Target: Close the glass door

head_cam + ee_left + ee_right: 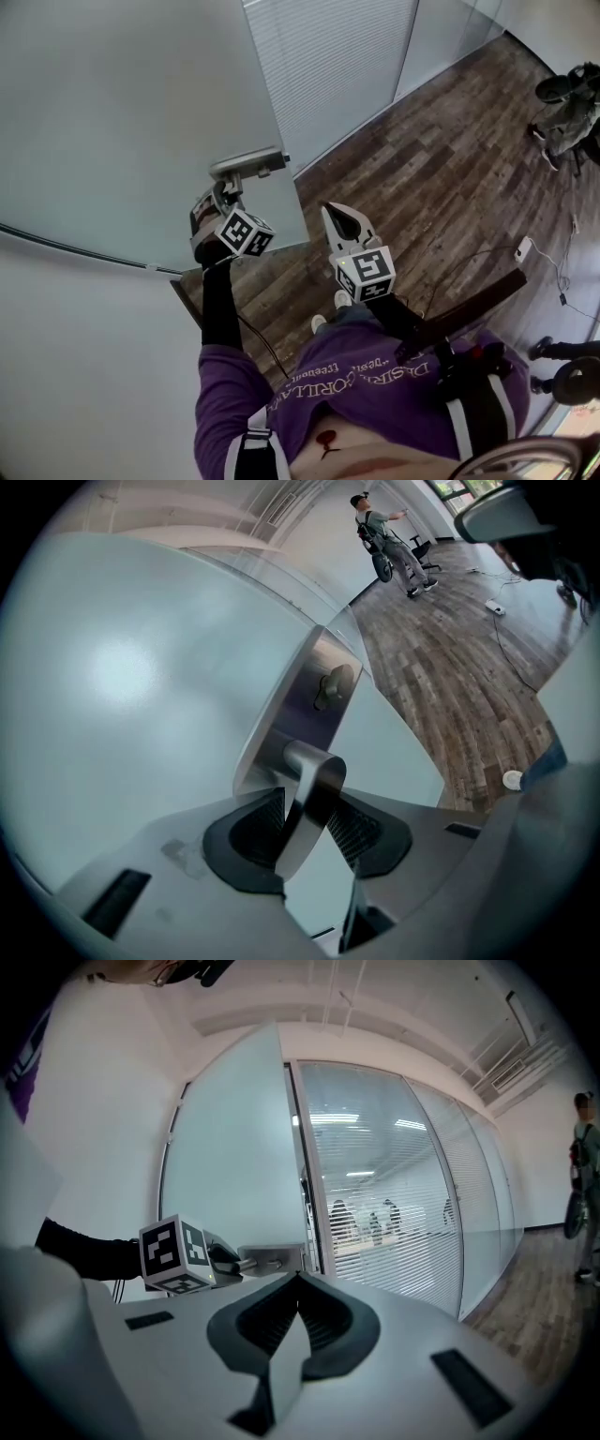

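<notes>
The frosted glass door fills the left of the head view, and its free edge carries a metal handle plate. My left gripper reaches up to that plate. In the left gripper view its jaws are shut on the silver lever handle, which juts from the lock plate. My right gripper hangs free to the right of the door edge, shut with nothing in it. In the right gripper view the shut right gripper faces the door, with the left gripper's marker cube beside the handle plate.
A glass wall with blinds runs beyond the door. The wood floor spreads to the right, with a cable and a white adapter on it. A person stands at the far right, and a person shows far off.
</notes>
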The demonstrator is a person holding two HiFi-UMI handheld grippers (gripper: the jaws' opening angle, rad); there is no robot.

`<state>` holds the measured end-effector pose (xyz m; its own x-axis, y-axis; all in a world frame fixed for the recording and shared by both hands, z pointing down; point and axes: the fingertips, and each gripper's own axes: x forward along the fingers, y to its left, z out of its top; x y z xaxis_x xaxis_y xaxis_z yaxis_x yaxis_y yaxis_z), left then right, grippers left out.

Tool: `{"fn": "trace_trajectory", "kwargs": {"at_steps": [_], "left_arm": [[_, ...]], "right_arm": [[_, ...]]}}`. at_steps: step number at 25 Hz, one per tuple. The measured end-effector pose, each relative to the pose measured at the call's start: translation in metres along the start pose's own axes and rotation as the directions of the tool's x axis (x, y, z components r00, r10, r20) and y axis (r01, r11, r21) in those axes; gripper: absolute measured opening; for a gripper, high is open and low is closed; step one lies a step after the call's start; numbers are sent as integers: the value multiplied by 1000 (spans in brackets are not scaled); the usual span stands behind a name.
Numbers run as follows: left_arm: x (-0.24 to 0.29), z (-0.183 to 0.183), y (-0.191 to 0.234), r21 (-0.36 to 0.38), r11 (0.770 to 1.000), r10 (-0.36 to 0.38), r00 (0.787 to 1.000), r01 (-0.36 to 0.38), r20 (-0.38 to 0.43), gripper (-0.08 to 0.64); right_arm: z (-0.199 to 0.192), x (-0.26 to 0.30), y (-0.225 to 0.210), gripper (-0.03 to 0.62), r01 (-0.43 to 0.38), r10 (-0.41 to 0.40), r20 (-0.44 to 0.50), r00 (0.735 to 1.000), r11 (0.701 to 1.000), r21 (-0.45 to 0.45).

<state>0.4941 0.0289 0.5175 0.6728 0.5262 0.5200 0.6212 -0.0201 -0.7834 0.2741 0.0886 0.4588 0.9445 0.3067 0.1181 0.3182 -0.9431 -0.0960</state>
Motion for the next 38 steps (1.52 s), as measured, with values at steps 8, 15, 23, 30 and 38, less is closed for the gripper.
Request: {"fn": "trace_trajectory", "kwargs": {"at_steps": [8, 15, 23, 30, 38], "left_arm": [[22, 0, 11, -28, 1000, 4, 1000, -5, -29, 132], [46, 22, 25, -48, 999, 10, 999, -12, -44, 132], [60, 22, 32, -70, 997, 17, 998, -21, -62, 132], [71, 23, 38, -77, 997, 7, 997, -13, -73, 132], [76, 27, 39, -83, 996, 26, 996, -33, -82, 132]], "right_arm": [[1, 21, -16, -3, -21, 21, -1, 1000, 1000, 4], [10, 43, -42, -3, -49, 49, -1, 999, 999, 5], [7, 50, -46, -3, -69, 69, -6, 998, 998, -3], [10, 59, -45, -3, -68, 68, -6, 998, 998, -7], [14, 69, -40, -3, -49, 49, 0, 999, 999, -16]]}}
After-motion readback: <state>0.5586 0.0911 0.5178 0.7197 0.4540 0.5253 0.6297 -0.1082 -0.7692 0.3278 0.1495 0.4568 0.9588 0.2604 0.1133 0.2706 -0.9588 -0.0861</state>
